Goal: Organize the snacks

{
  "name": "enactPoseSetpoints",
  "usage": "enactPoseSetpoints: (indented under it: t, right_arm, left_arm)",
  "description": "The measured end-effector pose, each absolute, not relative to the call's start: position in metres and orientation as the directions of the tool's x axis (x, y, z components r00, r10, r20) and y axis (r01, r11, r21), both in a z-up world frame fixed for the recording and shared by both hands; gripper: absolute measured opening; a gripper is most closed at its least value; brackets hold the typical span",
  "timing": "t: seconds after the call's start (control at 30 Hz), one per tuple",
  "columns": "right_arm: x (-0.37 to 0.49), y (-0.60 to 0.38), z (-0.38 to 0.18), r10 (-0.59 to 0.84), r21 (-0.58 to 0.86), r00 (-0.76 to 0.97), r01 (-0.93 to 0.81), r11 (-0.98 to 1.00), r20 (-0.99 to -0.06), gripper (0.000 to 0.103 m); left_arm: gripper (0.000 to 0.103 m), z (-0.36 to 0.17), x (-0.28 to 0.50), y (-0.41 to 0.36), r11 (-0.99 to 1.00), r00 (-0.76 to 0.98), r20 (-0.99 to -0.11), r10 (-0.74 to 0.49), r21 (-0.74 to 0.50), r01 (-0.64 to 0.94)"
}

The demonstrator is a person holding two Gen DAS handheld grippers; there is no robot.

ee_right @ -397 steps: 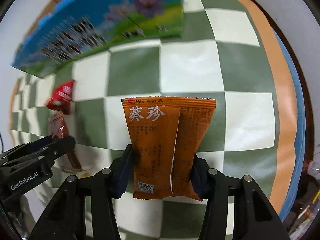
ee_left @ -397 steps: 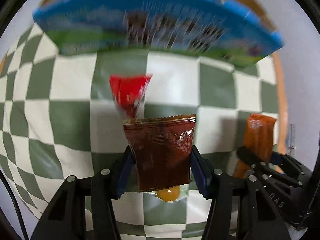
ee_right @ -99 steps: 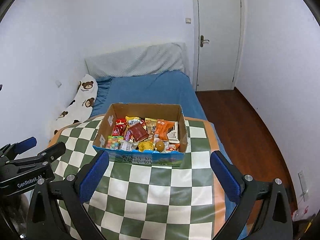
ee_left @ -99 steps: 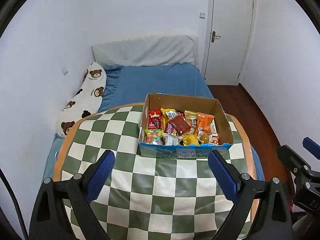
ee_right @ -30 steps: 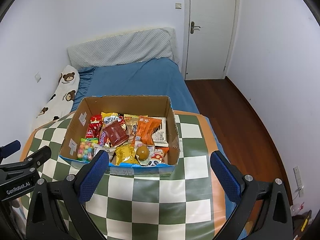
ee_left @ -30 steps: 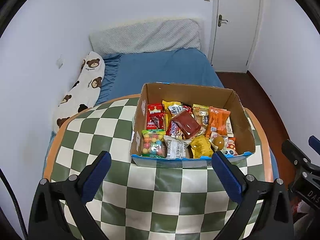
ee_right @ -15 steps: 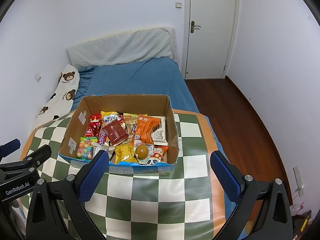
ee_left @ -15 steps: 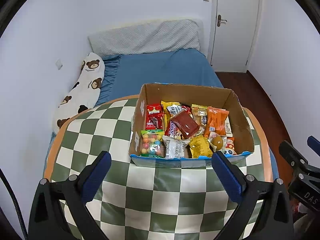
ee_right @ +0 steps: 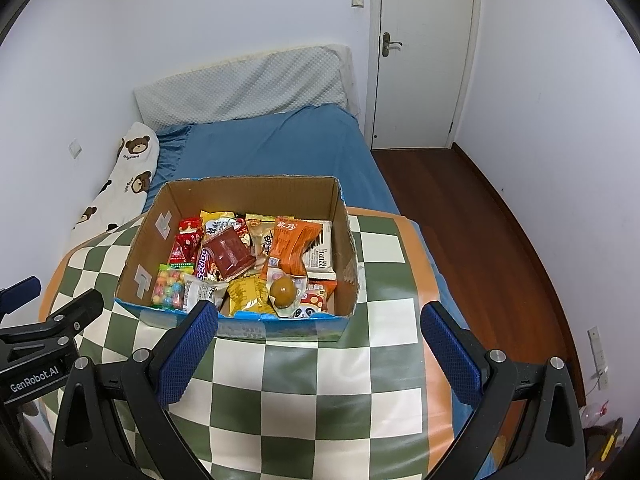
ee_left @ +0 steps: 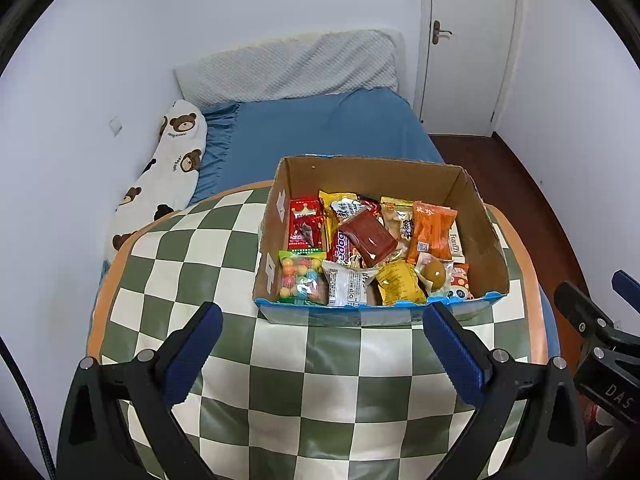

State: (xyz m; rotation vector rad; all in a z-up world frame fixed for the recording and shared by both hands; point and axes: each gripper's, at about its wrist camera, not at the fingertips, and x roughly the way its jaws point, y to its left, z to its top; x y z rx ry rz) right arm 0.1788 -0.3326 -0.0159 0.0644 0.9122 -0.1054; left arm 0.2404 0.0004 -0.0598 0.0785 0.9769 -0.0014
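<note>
An open cardboard box [ee_left: 464, 184] with a blue front stands on the green-and-white checked table [ee_left: 280, 392]; it also shows in the right wrist view [ee_right: 240, 194]. It holds several snack packets, among them a dark red packet [ee_left: 370, 236] and an orange packet [ee_left: 434, 230], also seen in the right wrist view [ee_right: 294, 250]. My left gripper [ee_left: 324, 354] is open and empty, held above the table in front of the box. My right gripper [ee_right: 320, 350] is open and empty, likewise in front of the box.
A blue bed [ee_left: 320, 136] with a bear-print pillow [ee_left: 164, 184] lies behind the table. A white door [ee_right: 424, 52] and a wooden floor [ee_right: 480, 216] are at the right. The table edge [ee_right: 424, 280] has an orange border.
Both grippers were shut on packets on the table 13 seconds ago; now both are open and empty and the packets lie in the box. Over the last second the views barely shift.
</note>
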Motion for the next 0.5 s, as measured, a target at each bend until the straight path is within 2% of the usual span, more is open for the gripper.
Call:
enactPoseSetpoints:
  t: [0.5]
  right_arm:
    - [0.1798,-0.3337,-0.0168,-0.059,0.013,0.603,0.115,0.993,-0.795,0.103]
  left_arm:
    - [0.103,-0.0619,0.2385,0.0013,0.998,0.554,-0.832,0.029,0.058,0.035]
